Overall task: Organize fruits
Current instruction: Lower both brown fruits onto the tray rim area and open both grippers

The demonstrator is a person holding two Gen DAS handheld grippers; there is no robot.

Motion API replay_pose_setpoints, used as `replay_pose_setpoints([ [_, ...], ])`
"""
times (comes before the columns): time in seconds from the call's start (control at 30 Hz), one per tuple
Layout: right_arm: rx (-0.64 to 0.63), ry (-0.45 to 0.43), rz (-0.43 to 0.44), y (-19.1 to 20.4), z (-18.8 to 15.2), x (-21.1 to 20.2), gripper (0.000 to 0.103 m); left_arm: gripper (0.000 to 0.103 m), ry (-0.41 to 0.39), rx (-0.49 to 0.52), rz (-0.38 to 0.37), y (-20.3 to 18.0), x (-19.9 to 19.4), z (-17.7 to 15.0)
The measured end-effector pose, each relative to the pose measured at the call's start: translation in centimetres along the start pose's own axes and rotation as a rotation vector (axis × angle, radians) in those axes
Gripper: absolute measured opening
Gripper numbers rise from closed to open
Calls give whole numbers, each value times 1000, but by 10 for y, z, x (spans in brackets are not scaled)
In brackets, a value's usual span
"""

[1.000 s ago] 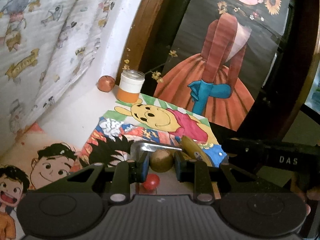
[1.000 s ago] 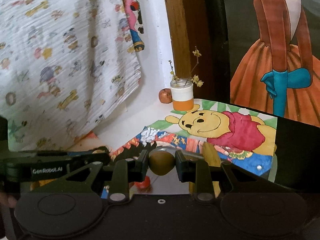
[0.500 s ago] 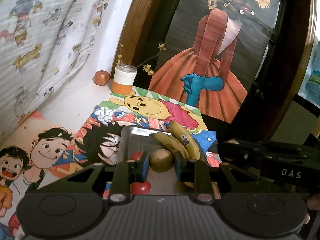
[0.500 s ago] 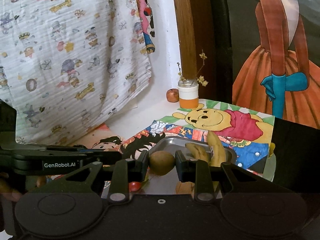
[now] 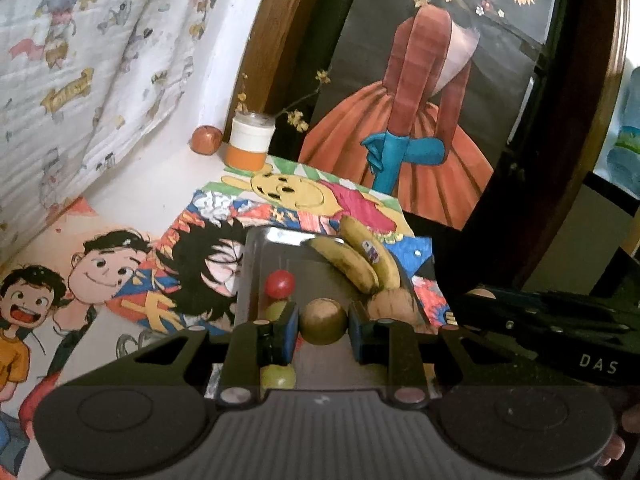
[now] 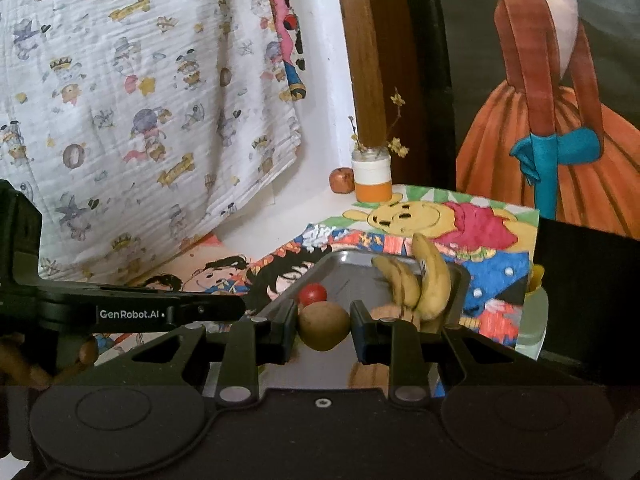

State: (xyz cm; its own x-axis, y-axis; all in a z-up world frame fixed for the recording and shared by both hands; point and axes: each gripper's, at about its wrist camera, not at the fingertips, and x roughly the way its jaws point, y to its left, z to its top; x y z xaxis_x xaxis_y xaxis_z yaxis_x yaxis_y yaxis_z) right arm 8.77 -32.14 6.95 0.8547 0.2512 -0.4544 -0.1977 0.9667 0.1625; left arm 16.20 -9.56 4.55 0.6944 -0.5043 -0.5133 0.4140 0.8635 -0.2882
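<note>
Each camera rode low on its own gripper, looking forward and slightly down along the fingers, close over the metal tray (image 5: 256,276) (image 6: 340,258). Both views shared the tray, the bananas (image 5: 360,256) (image 6: 424,280) and the jar (image 5: 250,142) (image 6: 372,178) behind.

— We get dim, warm indoor light here; the white cartoon-printed cloth (image 6: 132,92) is our brightest area, lit softly and evenly.

— We see a dull glare on the shiny metal tray (image 5: 256,264), and the dark wooden frame (image 5: 576,128) nearly sinks into shadow.

— Our fisheye bends straight edges and blackens the corners; everything looks slightly soft and grainy.
</note>
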Motion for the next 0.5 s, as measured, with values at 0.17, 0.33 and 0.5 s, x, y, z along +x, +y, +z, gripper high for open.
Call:
replay_pose_setpoints([
  [0.17, 15, 7, -14, 2, -15, -6, 31, 29, 27, 7, -3, 2, 1, -11],
  [0.33, 44, -3, -63, 7, -29, -11, 31, 29, 53, 25, 1, 2, 2, -22],
  [0.5, 82, -14, -125, 12, -48, -13, 31, 29, 82, 40, 14, 2, 5, -35],
])
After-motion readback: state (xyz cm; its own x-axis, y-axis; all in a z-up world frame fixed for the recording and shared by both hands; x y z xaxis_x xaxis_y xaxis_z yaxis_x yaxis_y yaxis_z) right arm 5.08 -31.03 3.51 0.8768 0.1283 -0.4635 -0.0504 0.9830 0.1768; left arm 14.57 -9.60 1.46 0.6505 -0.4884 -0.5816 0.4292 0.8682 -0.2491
